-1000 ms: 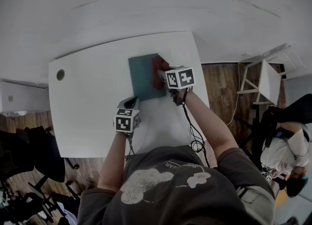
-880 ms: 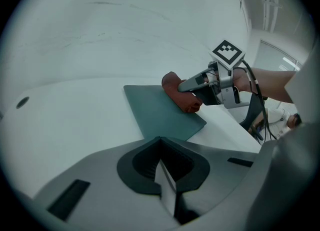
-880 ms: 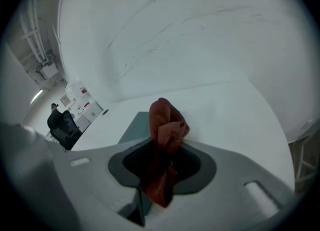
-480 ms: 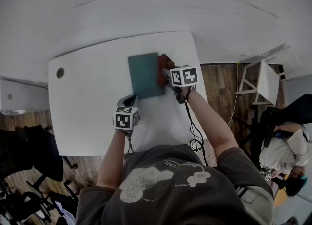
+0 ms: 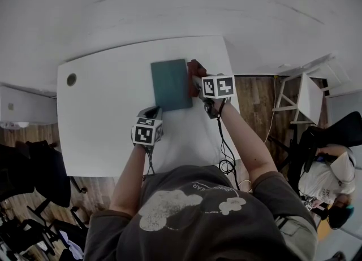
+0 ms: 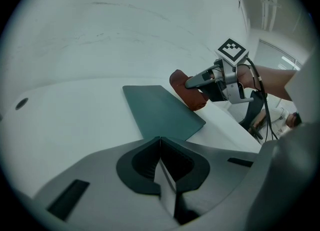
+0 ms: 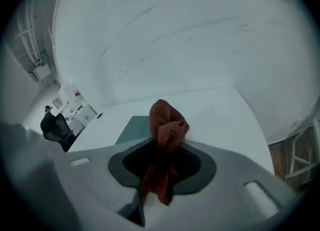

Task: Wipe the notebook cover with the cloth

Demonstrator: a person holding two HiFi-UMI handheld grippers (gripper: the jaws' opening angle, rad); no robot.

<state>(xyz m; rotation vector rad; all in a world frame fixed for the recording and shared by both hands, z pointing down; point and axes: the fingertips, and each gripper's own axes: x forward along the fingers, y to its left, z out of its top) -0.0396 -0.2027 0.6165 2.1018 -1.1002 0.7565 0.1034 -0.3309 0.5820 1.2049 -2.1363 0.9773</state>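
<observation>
A teal notebook [image 5: 171, 85] lies flat on the white table [image 5: 102, 124], toward its far right. My right gripper [image 5: 196, 81] is shut on a bunched rust-red cloth [image 5: 195, 69] just off the notebook's right edge. In the right gripper view the cloth [image 7: 167, 122] sticks up between the jaws and the notebook [image 7: 133, 126] shows to its left. My left gripper [image 5: 151, 113] hovers just short of the notebook's near edge, jaws closed and empty. The left gripper view shows the notebook [image 6: 162, 111] ahead, with the cloth [image 6: 186, 90] and right gripper [image 6: 202, 81] at its far right.
A round cable hole [image 5: 71, 79] sits near the table's far left corner. The table's right edge [image 5: 235, 101] is close to the right gripper. A white stool [image 5: 308, 93] and a seated person [image 5: 334, 181] are on the floor to the right. Dark chairs [image 5: 34, 181] stand at the left.
The right gripper has carried the cloth rightward, from the notebook's right part to just past its right edge. The left gripper has barely moved.
</observation>
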